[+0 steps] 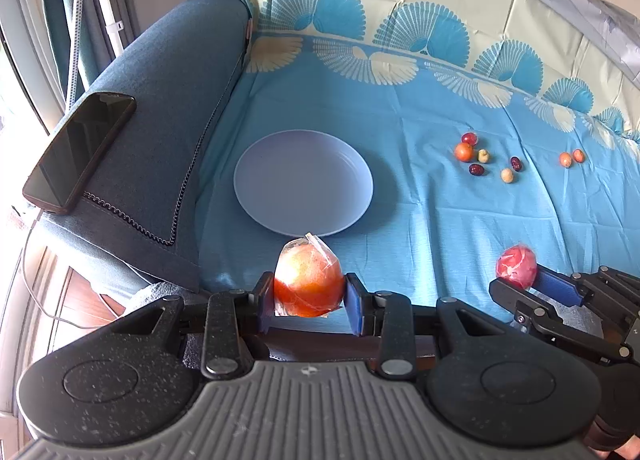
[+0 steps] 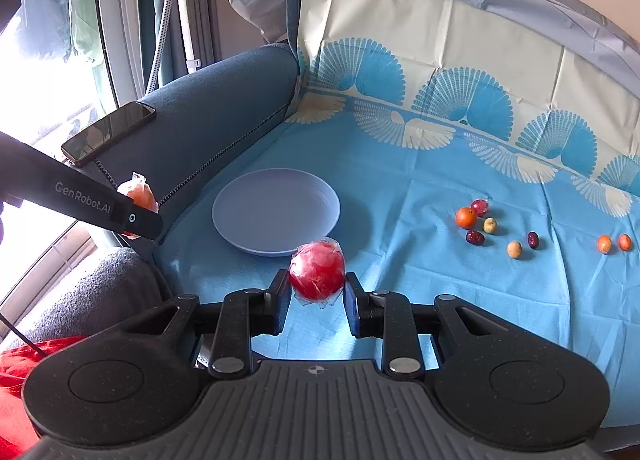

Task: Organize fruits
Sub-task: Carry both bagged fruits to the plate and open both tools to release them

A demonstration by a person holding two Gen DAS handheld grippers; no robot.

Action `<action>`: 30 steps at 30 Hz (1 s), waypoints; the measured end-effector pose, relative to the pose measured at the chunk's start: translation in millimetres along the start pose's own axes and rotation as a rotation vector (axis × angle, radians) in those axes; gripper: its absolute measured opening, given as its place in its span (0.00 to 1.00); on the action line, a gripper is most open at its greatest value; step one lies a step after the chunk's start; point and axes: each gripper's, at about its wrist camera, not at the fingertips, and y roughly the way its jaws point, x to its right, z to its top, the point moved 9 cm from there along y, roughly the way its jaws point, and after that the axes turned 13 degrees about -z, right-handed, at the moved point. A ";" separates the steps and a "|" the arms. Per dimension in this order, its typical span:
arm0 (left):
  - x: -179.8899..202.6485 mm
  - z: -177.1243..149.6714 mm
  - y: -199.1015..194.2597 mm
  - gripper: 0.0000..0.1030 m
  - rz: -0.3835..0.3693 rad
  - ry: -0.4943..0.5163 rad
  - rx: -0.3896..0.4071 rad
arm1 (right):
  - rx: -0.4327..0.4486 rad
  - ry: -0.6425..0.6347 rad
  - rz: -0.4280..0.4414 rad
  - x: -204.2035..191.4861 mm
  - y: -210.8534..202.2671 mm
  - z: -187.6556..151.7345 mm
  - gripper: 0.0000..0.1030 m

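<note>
The left gripper (image 1: 309, 300) is clamped on an orange-red fruit (image 1: 308, 284) in clear film, its blue pads pressing both flanks, just short of the plate's near rim. The right gripper (image 2: 317, 292) is clamped the same way on a red wrapped fruit (image 2: 317, 274), also just near of the plate (image 2: 276, 212). Both fruits look carried rather than resting, though how high above the blue cloth (image 2: 420, 280) they hang cannot be judged.

The likely step is setting both on the plate. Done well, one hand goes in first so the two tools do not crowd over the plate. Each fruit should come low into the plate's bare middle before the jaws part, since a round, film-slick fruit may roll over the shallow rim. The loose film tail could catch on a pad as the jaws part, so draw straight back.

The left view shows the right gripper (image 1: 520, 284) from the side, with its red fruit (image 1: 516, 266) in the jaw tips. The right view shows the left tool (image 2: 140, 218) only as a dark bar covering most of its fruit (image 2: 141, 194), but alone shows red fabric (image 2: 16, 392) at near left. Farther right, small loose fruits (image 2: 492, 226) lie scattered, well apart from the plate; two more (image 2: 614, 243) lie further out. A phone (image 1: 80, 148) lies on the sofa arm (image 1: 168, 108).
</note>
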 end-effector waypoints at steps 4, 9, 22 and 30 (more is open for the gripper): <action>-9.2 6.6 4.9 0.39 0.009 -0.009 -0.003 | -0.013 0.005 -0.001 0.0 5.5 2.3 0.29; -28.4 26.2 14.3 0.39 0.023 -0.032 0.004 | -0.022 0.014 0.014 -5.0 22.4 15.8 0.29; -65.4 84.5 101.6 0.39 0.023 -0.019 -0.045 | -0.089 -0.036 0.061 -45.0 123.3 47.7 0.29; -79.9 82.5 176.4 0.39 0.037 -0.002 -0.146 | -0.197 -0.082 0.064 -65.4 191.8 34.8 0.29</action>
